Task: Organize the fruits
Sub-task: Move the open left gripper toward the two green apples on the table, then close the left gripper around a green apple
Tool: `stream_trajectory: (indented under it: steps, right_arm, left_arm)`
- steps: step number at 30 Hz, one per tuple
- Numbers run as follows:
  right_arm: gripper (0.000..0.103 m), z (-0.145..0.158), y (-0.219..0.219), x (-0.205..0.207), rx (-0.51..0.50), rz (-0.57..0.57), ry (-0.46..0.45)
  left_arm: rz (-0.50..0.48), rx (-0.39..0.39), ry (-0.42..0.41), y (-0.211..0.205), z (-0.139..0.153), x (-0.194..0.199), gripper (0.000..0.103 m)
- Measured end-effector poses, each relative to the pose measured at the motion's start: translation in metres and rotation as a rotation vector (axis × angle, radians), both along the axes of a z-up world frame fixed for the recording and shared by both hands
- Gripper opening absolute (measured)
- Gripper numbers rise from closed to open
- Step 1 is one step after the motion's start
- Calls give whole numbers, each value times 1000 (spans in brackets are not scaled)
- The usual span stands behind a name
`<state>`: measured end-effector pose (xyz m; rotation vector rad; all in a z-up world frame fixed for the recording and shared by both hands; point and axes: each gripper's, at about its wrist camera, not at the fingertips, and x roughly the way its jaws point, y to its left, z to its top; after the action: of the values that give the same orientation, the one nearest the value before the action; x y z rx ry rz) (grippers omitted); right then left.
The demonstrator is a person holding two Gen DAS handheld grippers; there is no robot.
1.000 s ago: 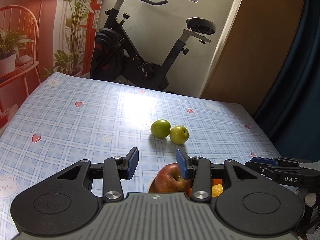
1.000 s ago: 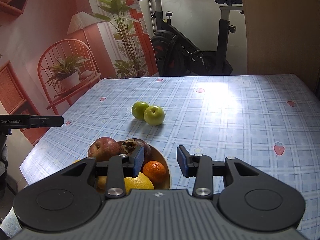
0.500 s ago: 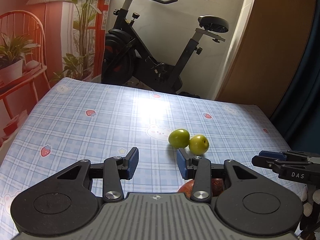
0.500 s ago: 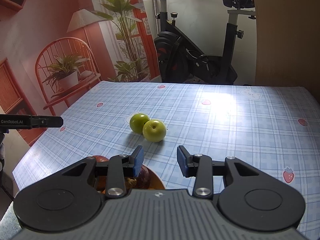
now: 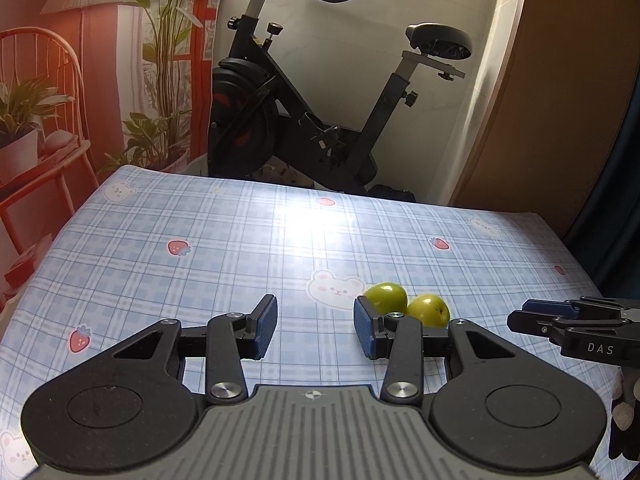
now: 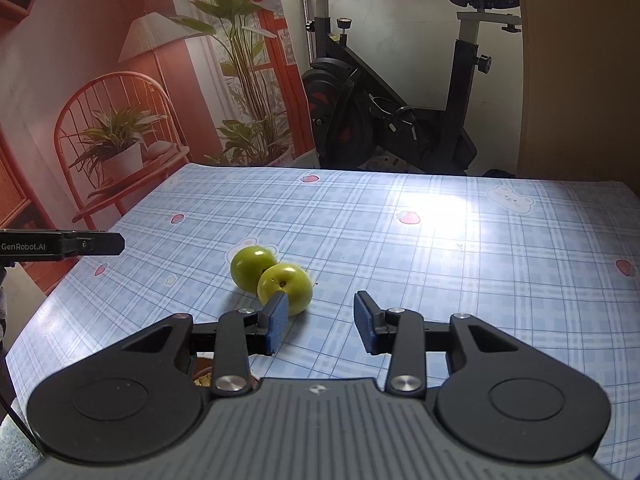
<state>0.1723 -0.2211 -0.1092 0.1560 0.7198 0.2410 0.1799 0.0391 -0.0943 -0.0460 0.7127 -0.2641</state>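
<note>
Item: two green apples, lying touching each other on the checked blue cloth of the counter point(image 6: 500, 280), toward the middle and well clear of all its edges; nothing else of the task shows on the cloth in either view. Nearer apple point(image 6: 285, 288), stem dimple turned toward your right hand; farther apple point(image 6: 251, 267) behind it and to its left. Both are close to round, so no long axis governs the approach. Your right gripper point(image 6: 320, 326) has its jaws spread and empty; the nearer apple sits just ahead of its left fingertip, so the gap points a little to the right of the fruit and you would need to bear left to bracket it. Your left gripper point(image 5: 316, 328) is likewise spread and empty; from it the pair lies ahead and to the right, the farther apple point(image 5: 386, 297) partly behind its right fingertip, the other point(image 5: 430, 310) beyond that. By this reading your right hand looks the better placed for the nearer apple. Writing: "GenRobot.AI" on the side of the left gripper point(image 6: 60, 245) as seen from the right wrist; "DAS" on the right gripper point(image 5: 580, 332) as seen from the left wrist. No label shows on the fruit.
</note>
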Motion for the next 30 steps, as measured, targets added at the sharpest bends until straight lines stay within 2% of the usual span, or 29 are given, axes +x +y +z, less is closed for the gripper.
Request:
stream_trajectory:
  steps: [7, 12, 14, 16, 24, 25, 30]
  right_arm:
    - [41, -17, 15, 36, -25, 77, 51]
    - [52, -30, 29, 55, -49, 127, 76]
    - [55, -34, 33, 60, -48, 143, 78]
    - [57, -36, 36, 64, -44, 156, 77]
    - [55, -47, 44, 75, -37, 187, 101]
    - [52, -48, 43, 75, -35, 183, 98]
    - [51, -49, 34, 71, 19, 169, 101]
  left_arm:
    - [21, -14, 12, 0, -9, 24, 44]
    - [16, -16, 35, -2, -17, 36, 45]
    - [16, -18, 43, -3, -19, 40, 47]
    - [18, -21, 50, -3, -21, 45, 54]
    - [-1, -49, 71, -6, -27, 54, 55]
    - [-6, -55, 76, -8, -28, 55, 55]
    - [-45, -90, 89, -17, -34, 64, 55]
